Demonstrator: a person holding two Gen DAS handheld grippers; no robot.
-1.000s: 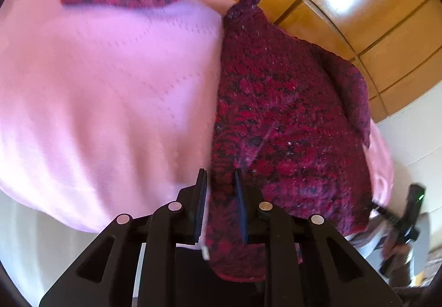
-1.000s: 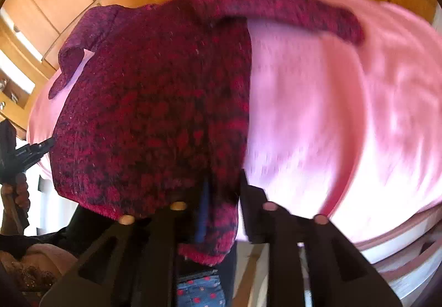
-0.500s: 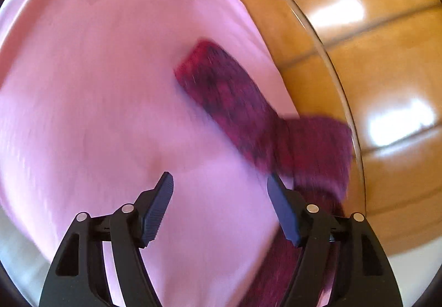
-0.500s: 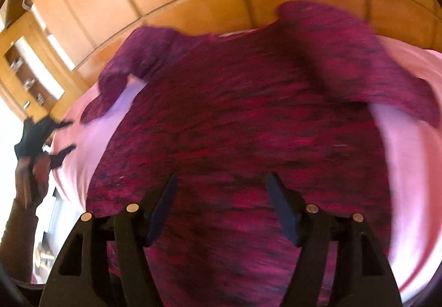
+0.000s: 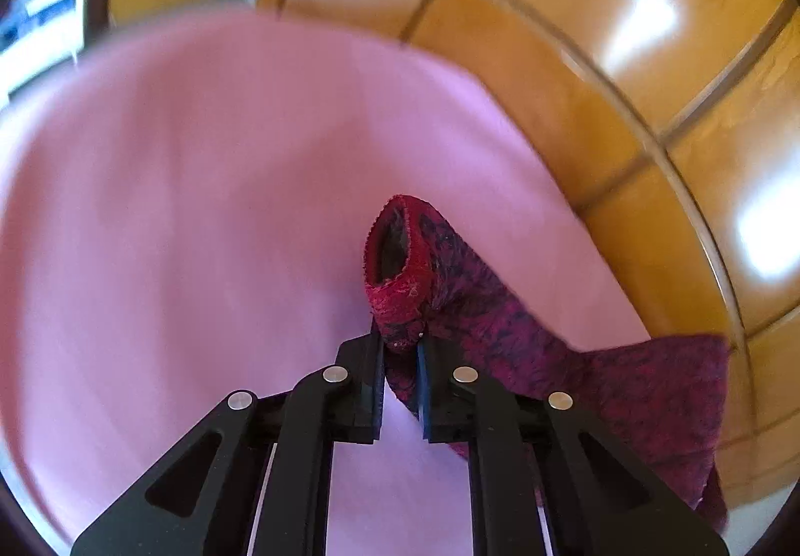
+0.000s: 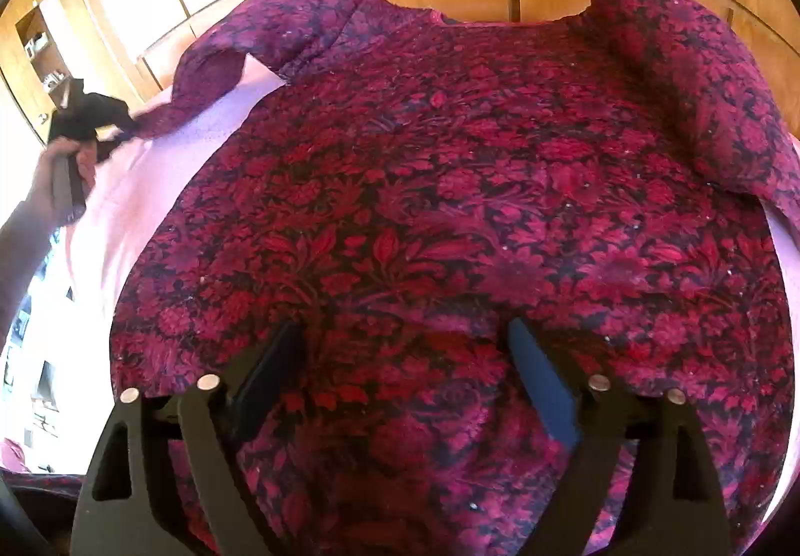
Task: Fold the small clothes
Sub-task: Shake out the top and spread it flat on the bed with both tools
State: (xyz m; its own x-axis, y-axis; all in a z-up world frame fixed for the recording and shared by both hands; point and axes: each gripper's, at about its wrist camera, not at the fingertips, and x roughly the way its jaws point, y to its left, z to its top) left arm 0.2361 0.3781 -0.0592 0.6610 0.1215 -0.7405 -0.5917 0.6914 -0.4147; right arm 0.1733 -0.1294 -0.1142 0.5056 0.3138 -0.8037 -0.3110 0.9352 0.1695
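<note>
A small dark red floral-knit sweater (image 6: 450, 216) lies spread flat on a pink cloth (image 6: 125, 186), body toward me, a sleeve out at each side. My right gripper (image 6: 405, 356) is open, hovering over the sweater's lower middle, jaws wide apart. My left gripper (image 5: 400, 346) is shut on the cuff of the left sleeve (image 5: 400, 266), with the sleeve trailing right across the pink cloth (image 5: 200, 206). In the right wrist view the left gripper (image 6: 85, 121) shows far left, held by a hand, at the end of that sleeve.
The pink cloth covers a round table whose edge (image 5: 700, 226) curves at the right. Wooden floor (image 5: 625, 56) lies beyond. Wooden cupboards (image 6: 55, 56) stand at the far left.
Both grippers let go of the sweater's hem and opened. The left one moved to the sleeve and closed on its cuff. The right one stays open over the now flat sweater.
</note>
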